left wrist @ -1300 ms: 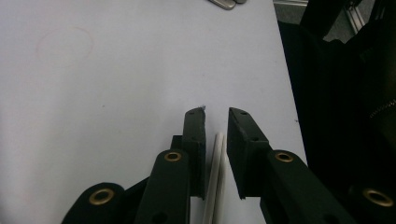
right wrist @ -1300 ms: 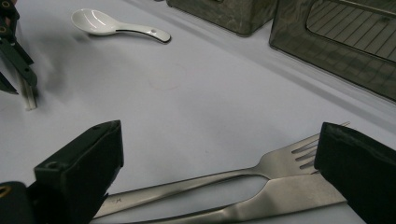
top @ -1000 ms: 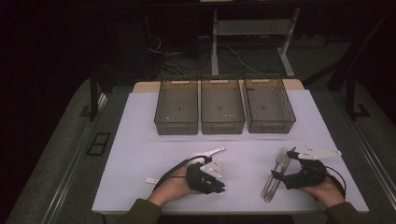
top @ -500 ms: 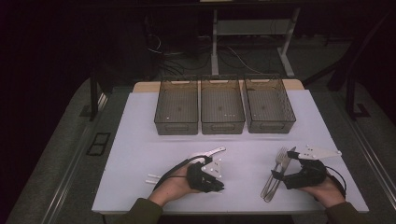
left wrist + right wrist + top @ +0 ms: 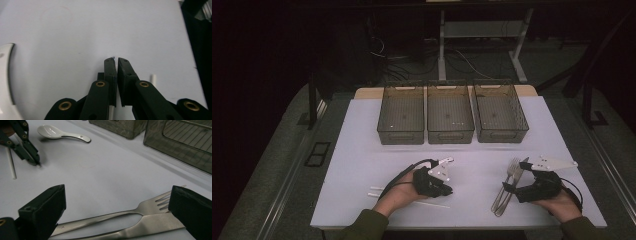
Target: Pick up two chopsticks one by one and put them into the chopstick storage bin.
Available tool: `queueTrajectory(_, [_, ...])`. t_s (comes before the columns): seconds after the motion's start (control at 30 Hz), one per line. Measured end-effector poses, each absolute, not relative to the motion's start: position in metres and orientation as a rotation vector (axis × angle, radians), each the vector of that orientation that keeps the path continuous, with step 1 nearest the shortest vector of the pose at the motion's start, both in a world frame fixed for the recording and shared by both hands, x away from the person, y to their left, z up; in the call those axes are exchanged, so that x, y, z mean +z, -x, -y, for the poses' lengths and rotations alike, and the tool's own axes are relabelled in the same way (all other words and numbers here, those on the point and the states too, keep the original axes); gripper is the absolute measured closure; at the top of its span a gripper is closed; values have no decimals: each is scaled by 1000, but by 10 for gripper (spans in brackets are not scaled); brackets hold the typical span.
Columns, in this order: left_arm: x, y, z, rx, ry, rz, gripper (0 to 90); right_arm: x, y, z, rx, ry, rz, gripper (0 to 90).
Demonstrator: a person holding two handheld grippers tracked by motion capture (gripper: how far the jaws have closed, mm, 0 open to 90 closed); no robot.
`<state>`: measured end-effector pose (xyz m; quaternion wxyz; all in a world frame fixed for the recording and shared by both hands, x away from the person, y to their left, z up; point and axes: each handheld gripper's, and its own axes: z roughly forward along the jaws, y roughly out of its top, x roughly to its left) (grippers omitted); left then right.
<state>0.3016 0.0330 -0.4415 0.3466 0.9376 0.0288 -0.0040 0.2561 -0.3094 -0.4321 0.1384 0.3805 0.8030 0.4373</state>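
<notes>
three mesh bins (image 5: 451, 120) in a row at 12 o'clock of the table (image 5: 362, 165), all apparently empty; a few pale specks in the middle bin, can't tell if they're objects or glints. so nothing sorted yet by the look of it, whole job still ahead.

left gripper (image 5: 449, 190) sits near the front edge, around 7 o'clock of table centre. jaws pressed nearly together, having just been closing, and pinching a thin white straw (image 5: 111, 113): in the left gripper view the straw shows at the bottom between the jaw bases, and in the right gripper view a white tip pokes out at the jaw tips. it looks low at the table, lift not started as far as i can judge. a second white straw (image 5: 154, 79) lies just beside the jaws at their 3 o'clock. two short white pieces (image 5: 376, 191) rest on the table at 9 o'clock of the left hand.

right gripper (image 5: 507, 187) is at 5 o'clock of table centre, jaws spread wide either side of a steel fork (image 5: 147, 206) and knife (image 5: 150, 223) lying together, pads not touching them.

white spoon (image 5: 58, 133) lies loose at 12 o'clock of the left gripper.

remaining: straws, fork, knife, spoon all still on the table, none binned.
</notes>
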Motion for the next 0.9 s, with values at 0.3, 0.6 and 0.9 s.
queueTrajectory(0.3, [-443, -314, -34, 11, -2421, -130, 839, -432, -256, 310, 1266, -1101, -2321, 14])
queueTrajectory(0.6, [-427, -286, -41, -71, -2350, -84, 654, -431, -255, 311, 1271, -1100, -2313, 14])
queueTrajectory(0.9, [-438, -270, -43, -122, -2422, -35, 754, -431, -255, 311, 1269, -1096, -2316, 14])
